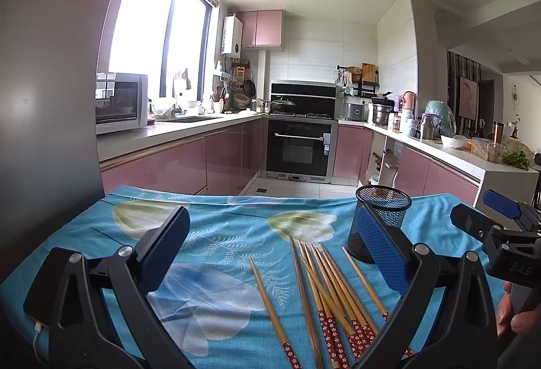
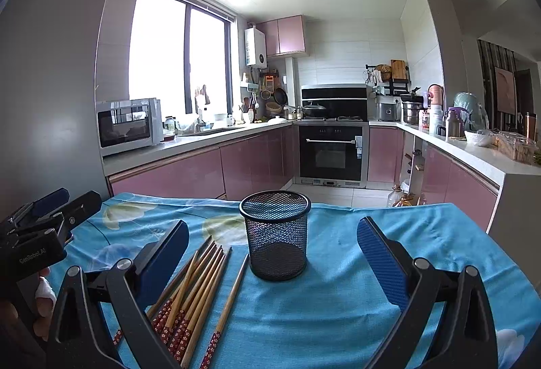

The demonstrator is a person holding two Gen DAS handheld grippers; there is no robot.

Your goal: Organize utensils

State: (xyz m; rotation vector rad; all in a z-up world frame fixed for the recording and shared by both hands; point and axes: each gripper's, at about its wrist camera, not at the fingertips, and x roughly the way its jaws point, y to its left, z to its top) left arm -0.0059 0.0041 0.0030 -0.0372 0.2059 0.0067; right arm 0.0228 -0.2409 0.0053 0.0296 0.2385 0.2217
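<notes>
My left gripper (image 1: 270, 250), jaws spread and empty, is nearer the chopsticks (image 1: 324, 294), which point toward the table's far edge, cup (image 2: 275, 235) to their right.

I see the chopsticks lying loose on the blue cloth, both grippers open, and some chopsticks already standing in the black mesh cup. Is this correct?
Not quite: the mesh cup holds no chopsticks. The right wrist view shows it standing upright with nothing sticking out. The rest holds: the chopsticks lie loose on the blue cloth, and the left gripper and right gripper are open.
</notes>
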